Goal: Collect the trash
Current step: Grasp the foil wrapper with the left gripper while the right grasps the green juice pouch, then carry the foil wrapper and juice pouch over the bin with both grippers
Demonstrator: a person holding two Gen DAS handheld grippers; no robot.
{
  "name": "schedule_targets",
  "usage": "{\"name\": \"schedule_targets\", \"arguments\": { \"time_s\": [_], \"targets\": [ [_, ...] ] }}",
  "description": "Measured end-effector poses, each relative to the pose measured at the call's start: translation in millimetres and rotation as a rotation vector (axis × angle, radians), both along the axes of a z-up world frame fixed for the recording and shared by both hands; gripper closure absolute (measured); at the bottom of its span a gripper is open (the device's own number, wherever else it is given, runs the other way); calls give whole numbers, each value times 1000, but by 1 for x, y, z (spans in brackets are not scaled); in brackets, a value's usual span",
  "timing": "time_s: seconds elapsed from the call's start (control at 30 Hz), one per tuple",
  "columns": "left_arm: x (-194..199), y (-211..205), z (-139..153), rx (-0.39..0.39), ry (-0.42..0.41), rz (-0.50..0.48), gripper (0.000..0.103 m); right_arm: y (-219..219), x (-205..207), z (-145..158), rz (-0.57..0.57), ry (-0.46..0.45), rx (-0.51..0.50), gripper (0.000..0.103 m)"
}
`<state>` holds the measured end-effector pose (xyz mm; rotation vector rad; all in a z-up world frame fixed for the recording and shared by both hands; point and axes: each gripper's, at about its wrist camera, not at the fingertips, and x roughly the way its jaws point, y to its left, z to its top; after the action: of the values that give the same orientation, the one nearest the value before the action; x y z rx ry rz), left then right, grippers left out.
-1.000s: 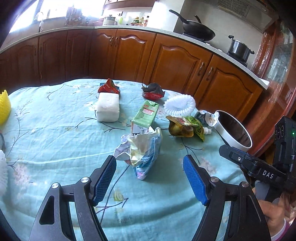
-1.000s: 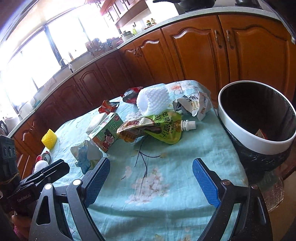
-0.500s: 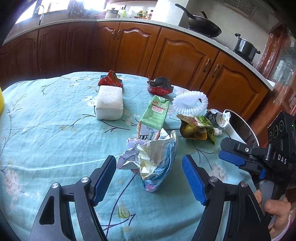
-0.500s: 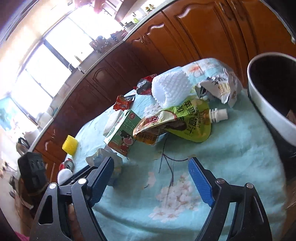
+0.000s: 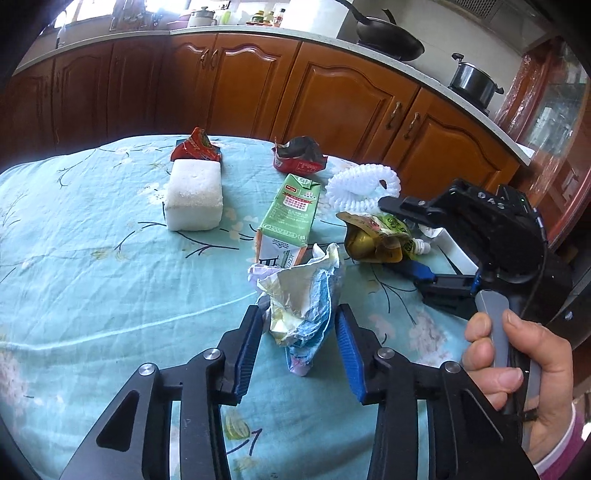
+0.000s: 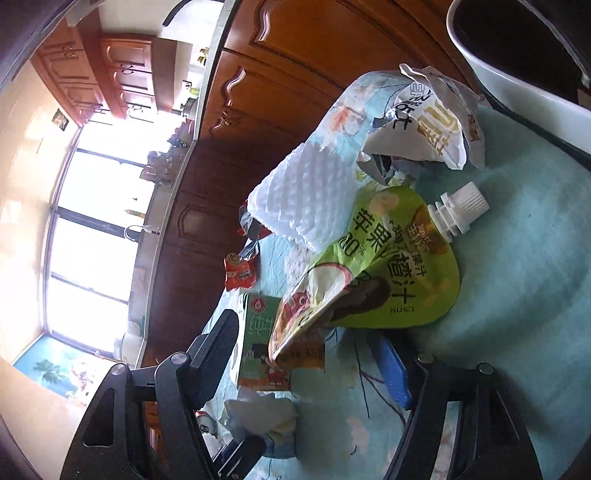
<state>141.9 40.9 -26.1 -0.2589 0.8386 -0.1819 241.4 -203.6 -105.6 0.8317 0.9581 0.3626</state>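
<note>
Both grippers have just been closing: left gripper (image 5: 299, 332) clamps crumpled foil wrapper (image 5: 301, 295); right gripper (image 6: 314, 354) straddles green juice pouch (image 6: 388, 273), ungripped. Thin foil may slip.

Brown wooden cabinets (image 5: 343, 92) under a pale counter (image 5: 258, 31); bright window (image 6: 92, 206) beyond.

Daylight floods in through the window (image 6: 96, 229), blown out at nine o'clock; fisheye bends and darkens all edges; close-up surface stays sharp.
</note>
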Motion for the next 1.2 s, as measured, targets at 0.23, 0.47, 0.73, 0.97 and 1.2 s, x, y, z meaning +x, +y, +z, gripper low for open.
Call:
{"name": "schedule_targets", "arguments": {
  "time_s": [0.23, 0.47, 0.73, 0.97, 1.2],
  "targets": [
    [-8, -3, 6, -3, -13, -8, 77, 1, -23, 0, 64, -27, -71, 84],
    [-19, -18, 17, -12, -42, -42, 78, -16, -69, 25, 129, -138, -249, 84],
    [-16, -55, 24, -27, -46, -113, 79, -38, -105, 48, 180, -252, -528, 84],
    [-4, -96, 28, -14, -55, -185, 79, -73, -113, 64, 128, -283, -652, 84],
    [14, -134, 28, -10, -61, -225, 79, -106, -115, 76, 70, -300, -699, 84]
  ]
}}
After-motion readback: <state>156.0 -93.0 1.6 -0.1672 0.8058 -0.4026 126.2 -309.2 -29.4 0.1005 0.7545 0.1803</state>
